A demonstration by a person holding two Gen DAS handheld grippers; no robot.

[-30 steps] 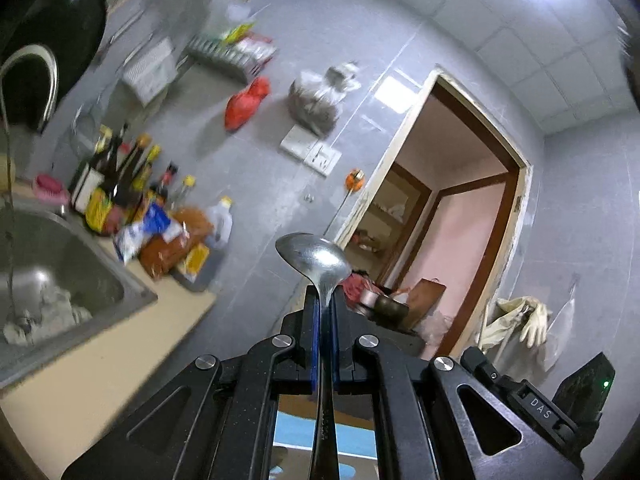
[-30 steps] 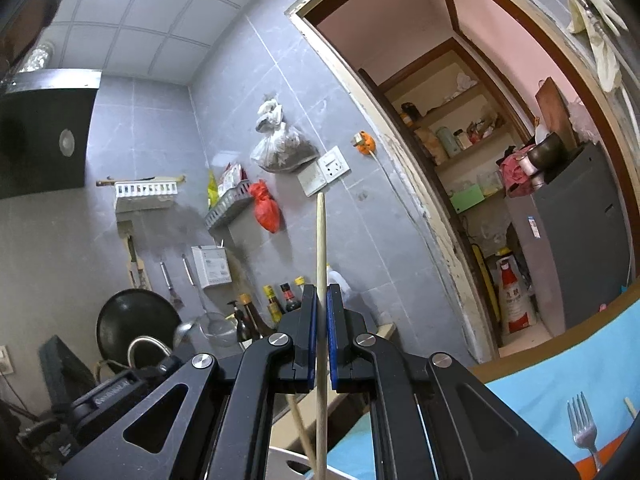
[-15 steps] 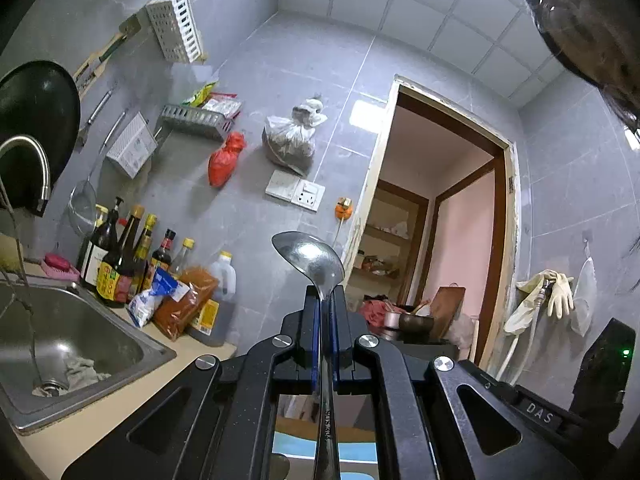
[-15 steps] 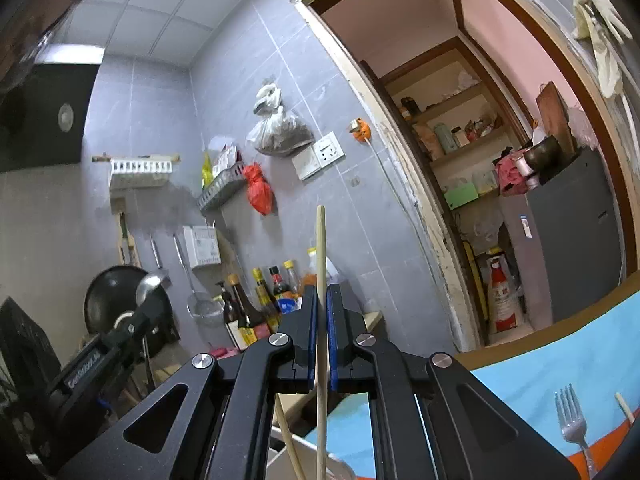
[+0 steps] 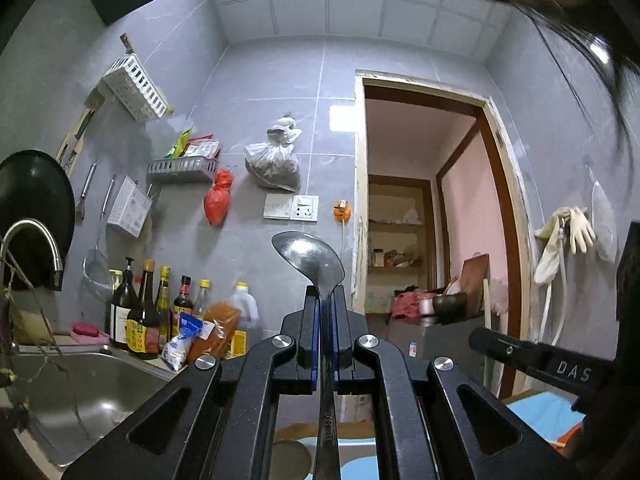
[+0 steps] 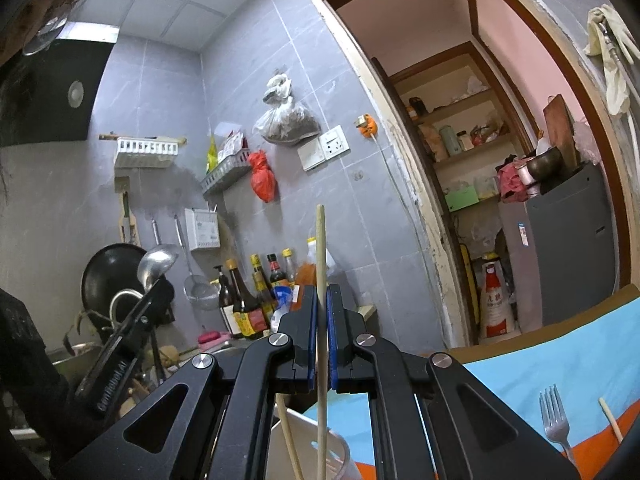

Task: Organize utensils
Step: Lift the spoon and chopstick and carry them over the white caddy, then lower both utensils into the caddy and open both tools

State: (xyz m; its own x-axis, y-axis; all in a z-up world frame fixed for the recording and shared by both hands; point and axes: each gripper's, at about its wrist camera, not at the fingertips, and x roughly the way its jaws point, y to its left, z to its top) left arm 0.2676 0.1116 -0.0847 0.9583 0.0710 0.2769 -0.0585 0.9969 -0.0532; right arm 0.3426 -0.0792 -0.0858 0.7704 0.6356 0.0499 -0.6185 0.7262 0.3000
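fingers of the left gripper (image 5: pixel 325 312) pinch a metal ladle (image 5: pixel 310 262) upright; right gripper (image 6: pixel 322 308) clamps a wooden chopstick (image 6: pixel 321 248) above a white cup (image 6: pixel 308 440).

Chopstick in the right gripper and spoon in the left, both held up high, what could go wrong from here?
The chopstick is thin and pinched by the right gripper partway along, so it may pivot or slip on the way down. The white holder already has another chopstick leaning in it, which could block entry. The spoon is clamped by the left gripper just below its heavy bowl, so it could twist.
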